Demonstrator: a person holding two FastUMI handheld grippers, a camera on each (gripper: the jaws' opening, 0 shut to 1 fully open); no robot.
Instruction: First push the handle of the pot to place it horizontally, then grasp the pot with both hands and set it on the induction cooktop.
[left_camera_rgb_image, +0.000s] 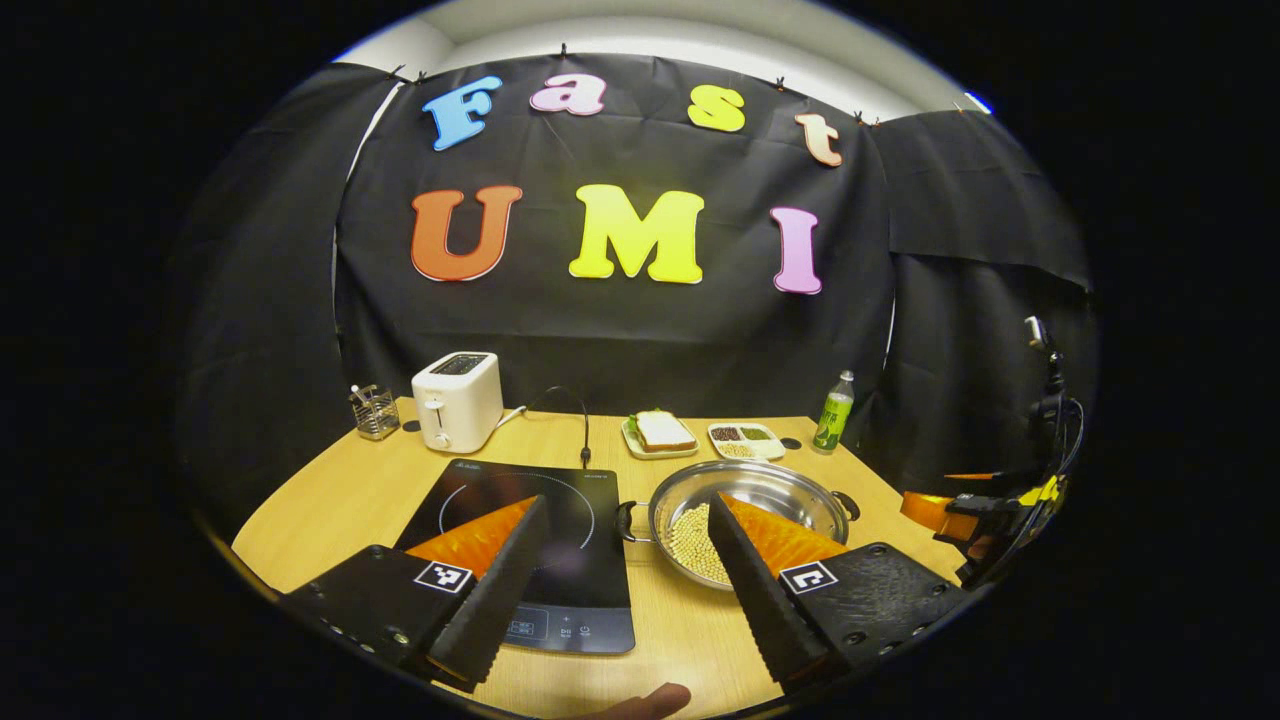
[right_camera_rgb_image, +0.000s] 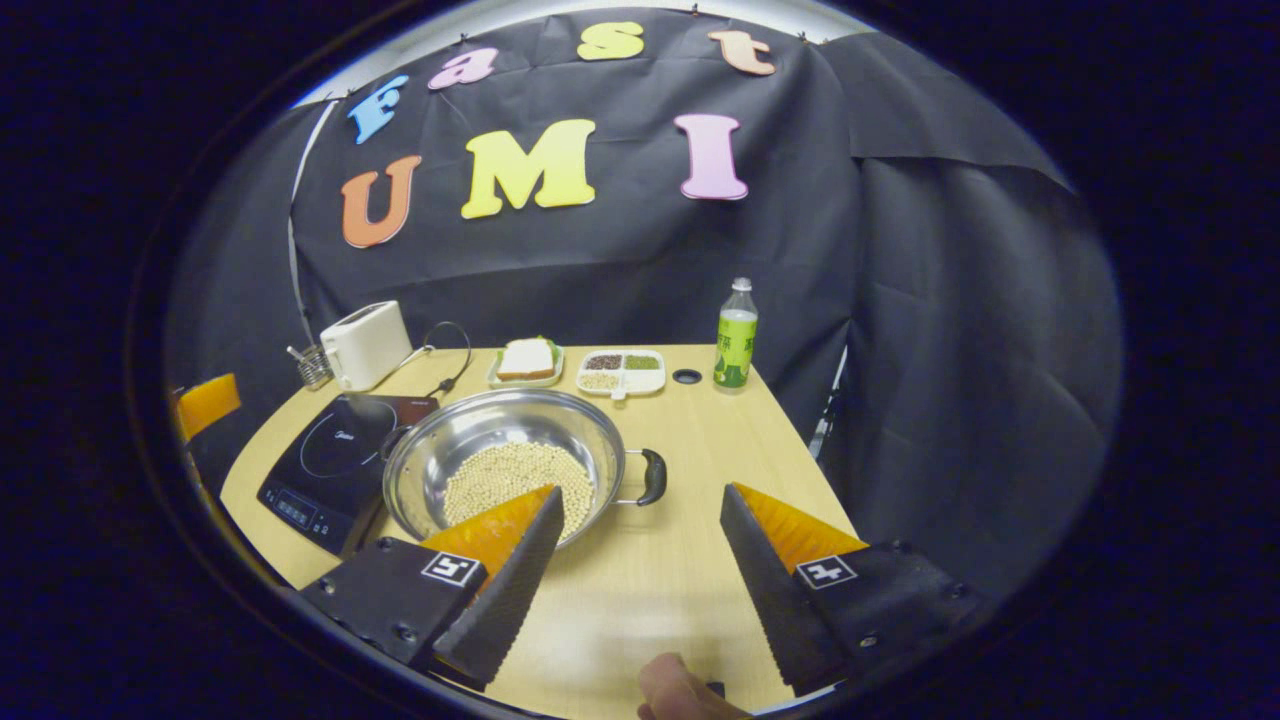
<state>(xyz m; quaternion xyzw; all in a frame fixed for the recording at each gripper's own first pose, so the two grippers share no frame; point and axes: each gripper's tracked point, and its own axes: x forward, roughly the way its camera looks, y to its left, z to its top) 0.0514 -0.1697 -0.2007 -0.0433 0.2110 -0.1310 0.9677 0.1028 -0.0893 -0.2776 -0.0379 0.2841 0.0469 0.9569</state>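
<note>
I am holding my left gripper over the near edge of the wooden table, its two fingers spread wide and gripping nothing. In the left gripper view, the steel pot is sitting at about one o'clock from the gap between those fingers, partly behind my right-hand finger, whose tip is overlapping the pale beans heaped in the bowl. The pot's near black handle is pointing toward nine o'clock, just beside the edge of the induction cooktop, and the far handle is showing at the opposite rim. The pot is standing on the table, not on the cooktop. My left-hand finger is overlapping the cooktop's glass.

I am holding my right gripper wide open too, with nothing between the fingers. In the right gripper view, the pot is lying at about eleven o'clock from the gap, its rim partly behind my left-hand finger, and its black handle is sitting at twelve o'clock, apart from both tips. The cooktop is lying at ten o'clock, beyond the pot.

At the table's far side a white toaster, a sandwich on a tray, a divided dish of grains and a green-labelled bottle are standing in a row.
</note>
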